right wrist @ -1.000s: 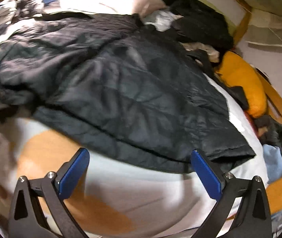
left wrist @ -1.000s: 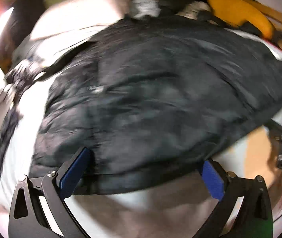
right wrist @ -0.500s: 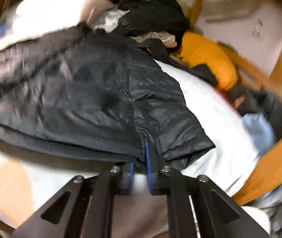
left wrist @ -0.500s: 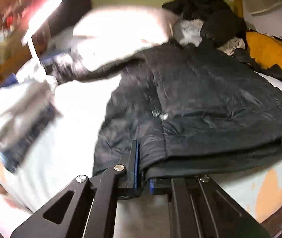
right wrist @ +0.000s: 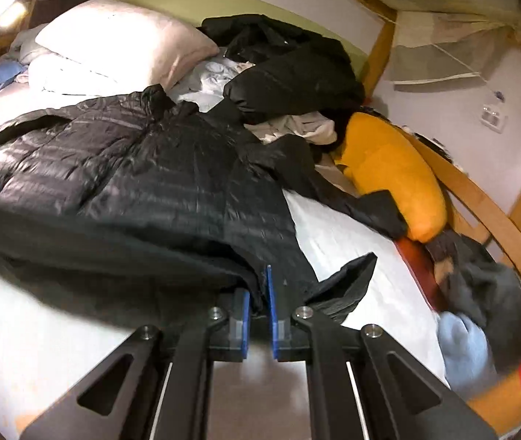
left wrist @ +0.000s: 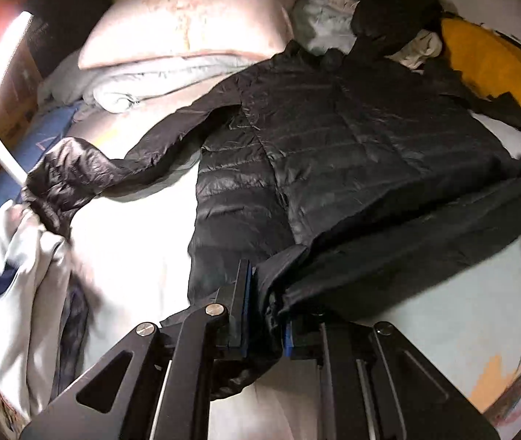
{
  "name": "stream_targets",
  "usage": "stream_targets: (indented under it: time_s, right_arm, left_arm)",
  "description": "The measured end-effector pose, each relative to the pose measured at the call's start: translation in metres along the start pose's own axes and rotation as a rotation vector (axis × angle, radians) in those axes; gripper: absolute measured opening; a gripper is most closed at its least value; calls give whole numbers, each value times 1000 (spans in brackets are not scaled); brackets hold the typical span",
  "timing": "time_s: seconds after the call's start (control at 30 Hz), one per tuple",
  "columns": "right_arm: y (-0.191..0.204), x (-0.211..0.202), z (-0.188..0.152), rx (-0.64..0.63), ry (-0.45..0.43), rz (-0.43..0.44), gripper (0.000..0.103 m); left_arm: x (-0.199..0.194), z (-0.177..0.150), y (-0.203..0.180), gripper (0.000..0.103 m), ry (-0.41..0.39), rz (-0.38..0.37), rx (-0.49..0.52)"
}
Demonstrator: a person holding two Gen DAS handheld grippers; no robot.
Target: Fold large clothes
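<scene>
Black quilted puffer jacket [left wrist: 333, 154] spread on white-sheeted bed [left wrist: 132, 242], near hem lifted. Left claw [left wrist: 266, 315] and right claw [right wrist: 258, 304] clamped on hem corners. Keep hem taut, level; carry toward far collar.

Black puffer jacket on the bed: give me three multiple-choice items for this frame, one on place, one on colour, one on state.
1. Where is the pillow relative to the jacket?
A. Beyond its collar end
B. On top of it
C. Under its hem

2. What colour is the cushion by the wooden bed rail?
A. Green
B. Orange-yellow
C. Pink

3. What is the state of the two grippers?
A. Both wide open
B. One open, one shut
C. Both shut on the jacket's hem

Answers:
1 A: the pillow lies past the collar of the jacket.
2 B: the cushion is orange-yellow.
3 C: the left gripper and the right gripper each pinch hem fabric between their fingers.
</scene>
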State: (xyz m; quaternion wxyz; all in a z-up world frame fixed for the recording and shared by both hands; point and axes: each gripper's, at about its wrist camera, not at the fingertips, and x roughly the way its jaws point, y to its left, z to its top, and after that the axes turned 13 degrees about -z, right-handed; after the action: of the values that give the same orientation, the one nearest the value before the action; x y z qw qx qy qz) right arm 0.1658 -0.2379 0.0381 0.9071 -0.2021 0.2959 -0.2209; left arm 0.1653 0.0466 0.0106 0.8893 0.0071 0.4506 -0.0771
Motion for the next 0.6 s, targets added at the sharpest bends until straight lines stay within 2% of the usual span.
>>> stream_targets:
  time_s: [0.13,0.17,0.2,0.27,0.3,0.33,0.37,0.4,0.43,0.47,0.53,0.6]
  right_arm:
    - [10,29,11,28,-1,18,7]
    - [12,34,10,33,10,28,7]
    - [13,42,9,39,27,42,7]
    - [16,56,10,48,62,70,7]
    - [16,59,10,54,70,77,7]
    - [16,63,11,68,81,92,8]
    - [17,65,11,75,82,104,10]
    - [17,64,11,77,78,109,12]
    - [17,61,12,80,65,118,23]
    - [16,58,12,86,51,123,50]
    - [8,48,13,128,13,114,86]
    - [2,39,14,165,-19,121,89]
  left_arm:
    - [28,10,6,29,20,34,24]
    - [33,11,6,38,-2,42,36]
    - [37,12,7,42,-22,54,48]
    - [42,14,9,62,-60,83,72]
    - [41,14,9,69,-90,91,81]
    - [38,15,10,82,-123,89,85]
    - [35,16,13,89,-150,86,88]
    - [30,15,14,91,-181,84,93]
    - [26,15,14,92,-200,82,99]
    - [20,13,13,95,-225,75,108]
    - [10,10,10,98,-261,72,114]
    - [-2,7,7,98,-295,70,107]
